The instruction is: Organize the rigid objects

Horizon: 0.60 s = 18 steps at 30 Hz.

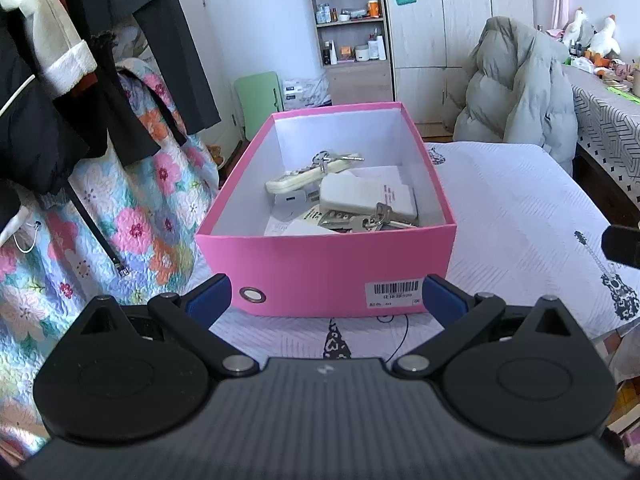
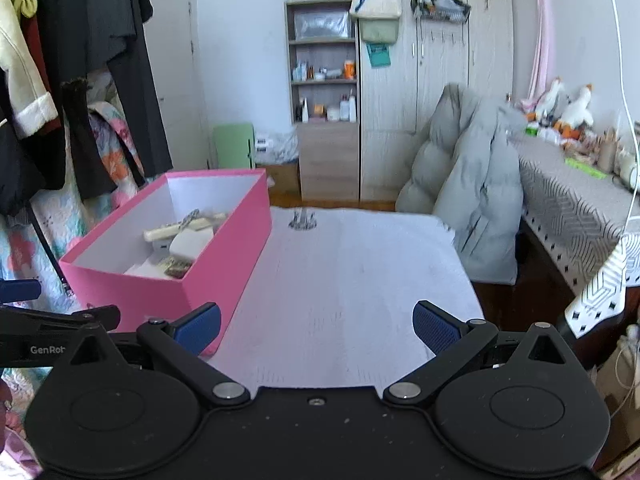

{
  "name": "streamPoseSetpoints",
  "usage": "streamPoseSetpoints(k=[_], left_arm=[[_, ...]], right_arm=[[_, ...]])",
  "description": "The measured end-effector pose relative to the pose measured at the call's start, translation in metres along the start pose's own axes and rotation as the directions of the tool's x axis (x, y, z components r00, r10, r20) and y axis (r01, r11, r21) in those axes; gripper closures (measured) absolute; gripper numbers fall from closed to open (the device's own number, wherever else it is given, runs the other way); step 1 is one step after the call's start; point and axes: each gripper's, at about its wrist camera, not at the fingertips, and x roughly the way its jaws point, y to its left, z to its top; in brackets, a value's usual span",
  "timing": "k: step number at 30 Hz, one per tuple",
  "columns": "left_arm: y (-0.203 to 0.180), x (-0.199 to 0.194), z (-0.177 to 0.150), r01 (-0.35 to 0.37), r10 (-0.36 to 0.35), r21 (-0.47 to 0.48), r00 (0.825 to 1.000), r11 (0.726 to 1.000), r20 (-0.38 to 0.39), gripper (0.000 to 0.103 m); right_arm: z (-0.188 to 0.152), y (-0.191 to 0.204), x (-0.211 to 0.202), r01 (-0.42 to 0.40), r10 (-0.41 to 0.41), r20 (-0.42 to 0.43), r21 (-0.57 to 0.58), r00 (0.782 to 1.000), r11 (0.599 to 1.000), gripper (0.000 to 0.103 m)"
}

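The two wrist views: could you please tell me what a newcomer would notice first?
The open bright pink cardboard box stands on the white quilted table cover, holding keys and small white gadgets. A puffy grey down jacket drapes over a chair behind. Both grippers, left and right, have empty open jaws.

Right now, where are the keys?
In the left wrist view the keys lie inside the pink box, at its near right corner, resting against the white power bank. The box sits on the white cloth.
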Motion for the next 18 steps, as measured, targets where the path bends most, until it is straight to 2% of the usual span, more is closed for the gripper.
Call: streamPoseSetpoints(k=[5, 12, 18], left_arm=[[0.006, -0.001, 0.002, -0.012, 0.012, -0.005, 1.000, 1.000, -0.010, 0.000], [0.019, 0.002, 0.006, -0.024, 0.023, -0.035, 1.000, 0.999, -0.021, 0.000], [0.023, 0.002, 0.008, -0.027, 0.026, -0.034, 0.999, 0.999, -0.020, 0.000]], right_arm=[[0.008, 0.007, 0.002, -0.006, 0.007, -0.036, 0.014, 0.999, 1.000, 0.000], [0.017, 0.022, 0.001, -0.007, 0.007, -0.014, -0.015, 1.000, 1.000, 0.000], [0.017, 0.029, 0.005, -0.007, 0.007, -0.035, -0.019, 0.999, 1.000, 0.000]])
